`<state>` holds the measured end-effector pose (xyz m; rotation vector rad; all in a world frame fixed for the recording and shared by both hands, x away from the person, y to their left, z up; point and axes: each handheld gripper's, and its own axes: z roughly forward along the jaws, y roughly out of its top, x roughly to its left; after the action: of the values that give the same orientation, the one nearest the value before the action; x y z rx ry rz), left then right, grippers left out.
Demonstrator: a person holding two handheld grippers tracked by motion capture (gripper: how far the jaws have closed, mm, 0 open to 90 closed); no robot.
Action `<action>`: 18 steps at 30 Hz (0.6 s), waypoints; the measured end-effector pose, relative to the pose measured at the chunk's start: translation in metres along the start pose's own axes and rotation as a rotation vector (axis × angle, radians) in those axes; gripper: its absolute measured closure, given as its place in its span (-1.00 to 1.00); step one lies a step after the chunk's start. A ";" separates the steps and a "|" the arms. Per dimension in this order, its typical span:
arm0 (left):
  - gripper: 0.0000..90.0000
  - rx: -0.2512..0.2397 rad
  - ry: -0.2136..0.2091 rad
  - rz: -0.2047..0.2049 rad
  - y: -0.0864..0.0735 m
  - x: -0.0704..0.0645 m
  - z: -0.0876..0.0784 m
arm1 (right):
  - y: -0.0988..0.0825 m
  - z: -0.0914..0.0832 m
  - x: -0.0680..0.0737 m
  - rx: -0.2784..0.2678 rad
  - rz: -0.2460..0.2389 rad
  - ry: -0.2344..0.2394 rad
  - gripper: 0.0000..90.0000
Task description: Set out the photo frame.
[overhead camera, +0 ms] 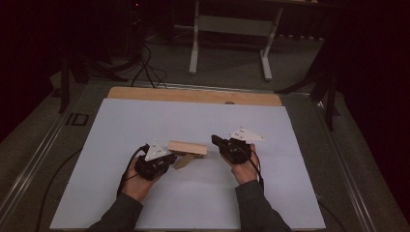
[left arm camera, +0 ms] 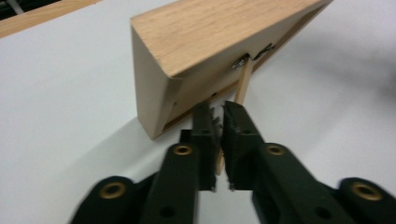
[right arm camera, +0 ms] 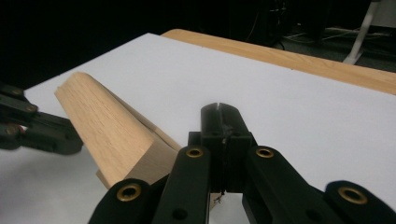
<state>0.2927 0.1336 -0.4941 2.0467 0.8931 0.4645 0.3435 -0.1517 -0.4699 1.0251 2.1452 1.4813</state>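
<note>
At the middle of the white sheet (overhead camera: 145, 121): a wooden frame (overhead camera: 187, 147), long side across the table, well apart from the bare wooden table edge (overhead camera: 193, 95) at the far side. Stands tilted, not flat, with a thin wooden strut (overhead camera: 183, 161) coming out from its back toward the person's side. Seen closely in the left gripper view as a slanted block of light wood (left arm camera: 210, 42), with the strut (left arm camera: 243, 84) fixed to its back by a small metal hinge.

Just beside the left end of the frame: the left gripper (overhead camera: 170, 158), held in the left hand (overhead camera: 138, 183). Jaws nearly together and clamped on the lower part of the strut, which passes between the two black pads (left arm camera: 217, 116). Only a narrow gap between the pads, taken up by the thin wood.

Near the right end of the frame: the right gripper (overhead camera: 215, 140), held in the right hand (overhead camera: 244, 169), pointing toward the frame. Jaws fully together in the right gripper view (right arm camera: 219, 109), tips touching, nothing visible between them. Cannot tell whether the closed jaws touch the frame (right arm camera: 107, 135), which rises just to their left in that view. Beyond the frame in the same view, at the left border: the left gripper (right arm camera: 32, 126), dark and partly cut off.
</note>
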 end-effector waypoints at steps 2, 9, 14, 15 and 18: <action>0.99 0.002 0.000 -0.006 0.000 0.001 0.001 | 0.000 0.005 -0.001 0.010 0.001 0.005 0.99; 0.99 0.004 0.014 -0.013 0.002 0.002 0.006 | 0.000 0.021 -0.002 0.039 0.020 0.051 0.99; 0.99 0.006 0.016 -0.021 0.004 0.003 0.009 | 0.001 0.029 -0.002 0.067 0.014 0.089 0.99; 0.99 0.005 0.017 -0.020 0.005 0.003 0.009 | 0.001 0.030 -0.003 0.070 0.016 0.097 0.99; 0.99 -0.004 0.013 -0.027 0.007 0.003 0.010 | 0.000 0.031 -0.003 0.080 0.016 0.117 0.99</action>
<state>0.3040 0.1272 -0.4940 2.0278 0.9266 0.4650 0.3646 -0.1330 -0.4829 1.0068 2.3001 1.5081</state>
